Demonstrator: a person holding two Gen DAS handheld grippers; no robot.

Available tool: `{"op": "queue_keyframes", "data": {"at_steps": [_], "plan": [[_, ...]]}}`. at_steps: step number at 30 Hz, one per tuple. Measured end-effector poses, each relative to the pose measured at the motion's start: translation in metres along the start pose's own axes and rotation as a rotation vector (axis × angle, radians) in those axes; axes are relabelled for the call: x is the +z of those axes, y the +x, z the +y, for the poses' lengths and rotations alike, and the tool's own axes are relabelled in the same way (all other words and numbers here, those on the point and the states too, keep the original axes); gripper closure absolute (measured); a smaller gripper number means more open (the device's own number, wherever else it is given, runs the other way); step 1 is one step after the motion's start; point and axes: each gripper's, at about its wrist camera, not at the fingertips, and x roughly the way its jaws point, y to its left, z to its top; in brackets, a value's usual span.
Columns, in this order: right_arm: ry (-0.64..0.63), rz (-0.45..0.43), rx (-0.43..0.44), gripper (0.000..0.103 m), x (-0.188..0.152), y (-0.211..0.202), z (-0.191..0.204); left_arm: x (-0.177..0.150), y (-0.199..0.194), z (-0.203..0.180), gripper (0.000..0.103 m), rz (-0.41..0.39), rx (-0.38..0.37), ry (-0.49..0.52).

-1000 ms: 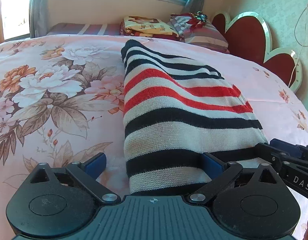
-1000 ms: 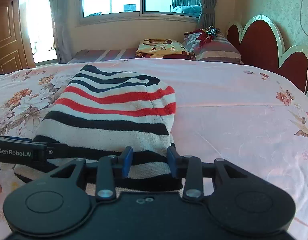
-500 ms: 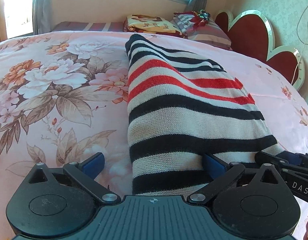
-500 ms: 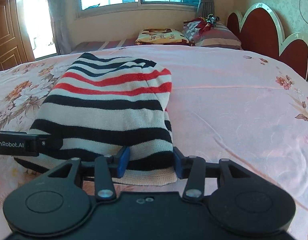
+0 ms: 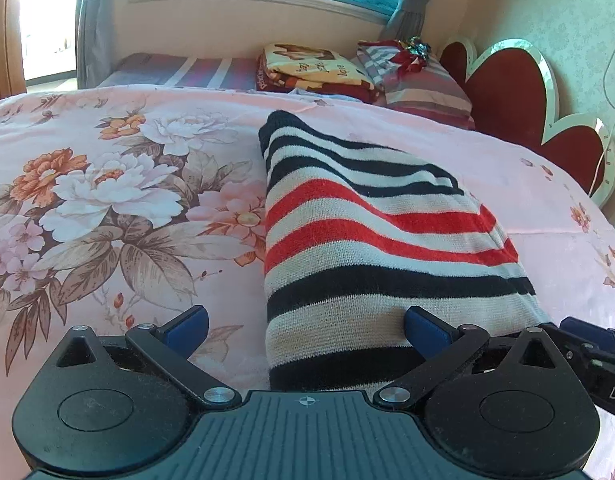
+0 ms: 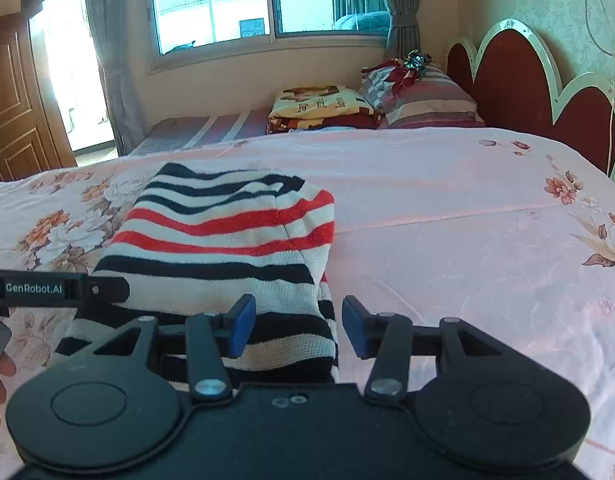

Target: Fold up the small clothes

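left gripper (image 5: 305, 326): black body, two round discs, ridged middle plate with a small cross mark
right gripper (image 6: 295, 322): black, smooth middle plate, two tiny holes
pads (image 6: 243, 324): blue, flat
screws (image 5: 217, 394): silver, round
writing: white "GenRobot.AI" on the left gripper's side

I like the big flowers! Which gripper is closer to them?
Left. The left gripper straddles the sweater edge beside the flowers; the right gripper is at the sweater's other edge.
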Motion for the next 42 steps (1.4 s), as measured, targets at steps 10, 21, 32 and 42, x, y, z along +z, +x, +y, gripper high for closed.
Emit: {"op": "queue_keyframes", "data": {"at_steps": [10, 21, 32, 42], "plan": [[0.111, 0.041, 0.064, 0.044, 0.0, 0.007, -0.013, 0.01, -0.003, 0.011, 0.0, 0.025, -0.056, -0.045], [0.246, 0.018, 0.141, 0.032, 0.031, 0.028, -0.027, 0.035, 0.032, 0.012, 0.0, 0.087, -0.098, -0.061], [0.233, 0.125, 0.175, 0.029, 0.049, 0.075, -0.023, 0.044, 0.059, -0.001, 0.0, 0.124, -0.116, -0.021], [0.231, 0.185, 0.234, 0.027, 0.058, 0.11, -0.022, 0.053, 0.075, -0.003, 0.0, 0.123, -0.147, -0.004]]}}
